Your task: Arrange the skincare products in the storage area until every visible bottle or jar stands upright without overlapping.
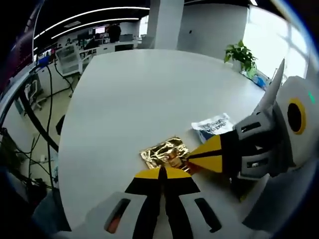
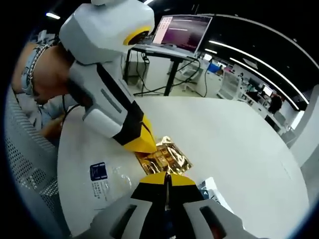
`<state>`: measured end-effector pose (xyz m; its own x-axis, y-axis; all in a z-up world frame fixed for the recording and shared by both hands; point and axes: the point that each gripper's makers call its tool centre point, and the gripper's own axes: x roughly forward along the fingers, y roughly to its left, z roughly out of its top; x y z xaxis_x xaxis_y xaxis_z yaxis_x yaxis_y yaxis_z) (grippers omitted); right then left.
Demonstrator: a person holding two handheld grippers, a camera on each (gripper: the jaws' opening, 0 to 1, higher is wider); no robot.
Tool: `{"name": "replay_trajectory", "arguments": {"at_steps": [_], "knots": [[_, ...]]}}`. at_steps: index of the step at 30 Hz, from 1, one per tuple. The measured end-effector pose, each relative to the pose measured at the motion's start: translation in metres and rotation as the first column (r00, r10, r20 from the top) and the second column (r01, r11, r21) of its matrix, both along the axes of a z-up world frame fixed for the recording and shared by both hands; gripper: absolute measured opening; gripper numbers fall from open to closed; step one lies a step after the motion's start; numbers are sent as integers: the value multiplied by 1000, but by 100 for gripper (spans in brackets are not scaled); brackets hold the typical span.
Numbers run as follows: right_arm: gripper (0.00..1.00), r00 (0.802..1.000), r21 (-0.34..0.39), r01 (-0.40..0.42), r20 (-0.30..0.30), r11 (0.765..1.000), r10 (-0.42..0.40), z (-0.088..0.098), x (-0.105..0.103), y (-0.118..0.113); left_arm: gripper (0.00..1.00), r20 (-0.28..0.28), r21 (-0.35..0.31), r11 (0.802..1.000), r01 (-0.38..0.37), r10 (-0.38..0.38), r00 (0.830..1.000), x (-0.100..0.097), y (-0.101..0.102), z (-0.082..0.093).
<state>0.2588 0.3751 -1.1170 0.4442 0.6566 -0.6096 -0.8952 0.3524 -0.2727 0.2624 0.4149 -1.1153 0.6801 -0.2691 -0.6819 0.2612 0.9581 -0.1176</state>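
A crumpled gold foil packet [image 1: 164, 153] [image 2: 168, 157] lies on the round white table [image 1: 139, 94]. My left gripper [image 1: 162, 172] is shut, and its yellow tips touch the packet's near edge. In the right gripper view it comes in from the upper left [image 2: 148, 146] and rests on the foil. My right gripper [image 2: 167, 177] is also shut, with its tips at the opposite edge of the packet. In the left gripper view its yellow tip [image 1: 191, 157] enters from the right. I cannot tell whether either gripper pinches the foil.
A white and blue sachet [image 1: 213, 124] lies just beyond the foil. A clear packet with a blue label [image 2: 99, 175] sits near the table edge. Past the table are a potted plant [image 1: 241, 54], a laptop on a stand [image 2: 182, 31] and a seated person [image 2: 40, 74].
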Motion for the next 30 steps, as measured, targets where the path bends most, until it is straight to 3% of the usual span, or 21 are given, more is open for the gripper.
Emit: {"name": "replay_trajectory", "arguments": {"at_steps": [7,13,15,17,21,25,27,30], "knots": [[0,999,-6,26,28,1000,-26,1,1,-5,0,50,82,993,80,-84,995,9,-7,2],[0,999,-6,42,-2,999,-42,3,2,-6,1,19,117,986,116,-119,993,10,-8,4],[0,997,31,69,-18,997,-69,8,4,-7,4,28,132,984,122,-127,992,9,-8,9],[0,998,43,65,-16,997,-65,14,4,-6,5,78,138,981,133,-144,986,13,-9,21],[0,999,60,47,18,997,-49,28,4,-3,7,85,137,984,116,-129,988,17,-4,42],[0,1000,117,25,-13,993,-23,53,-6,-6,9,104,107,990,94,-105,989,10,-6,74],[0,1000,147,-24,-13,989,26,71,-17,-11,11,136,91,993,79,-91,986,1,-9,92],[0,991,170,-135,35,976,130,101,-37,-21,11,211,46,997,56,-65,975,-12,-15,116]]}}
